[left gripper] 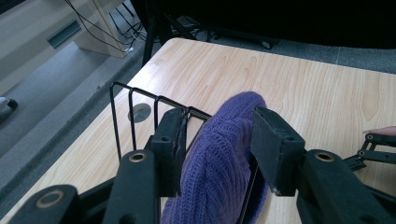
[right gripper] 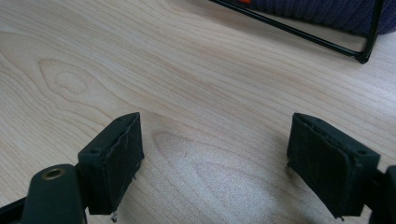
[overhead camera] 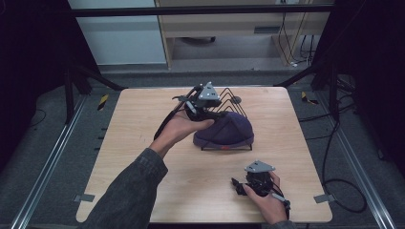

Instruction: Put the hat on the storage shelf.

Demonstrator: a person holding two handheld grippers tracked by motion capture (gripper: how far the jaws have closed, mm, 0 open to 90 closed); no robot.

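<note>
The purple hat (overhead camera: 224,130) sits draped over a wire rack (overhead camera: 234,102) mid-desk (overhead camera: 143,119). The left claw (left gripper: 217,142) straddles the hat's crown, jaws parted, one pad touching the knit beside a wire, the other just clear. The right claw (right gripper: 215,163) rests wide open over bare wood near the front edge.

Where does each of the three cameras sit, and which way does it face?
High view: above the near edge, facing forward and down on the table; shows forearms, both grippers.
Left gripper view: on the left gripper, looking along its jaws at the purple hat and wire rack.
Right gripper view: on the right gripper, facing the tabletop.
All three share hat and rack.
</note>
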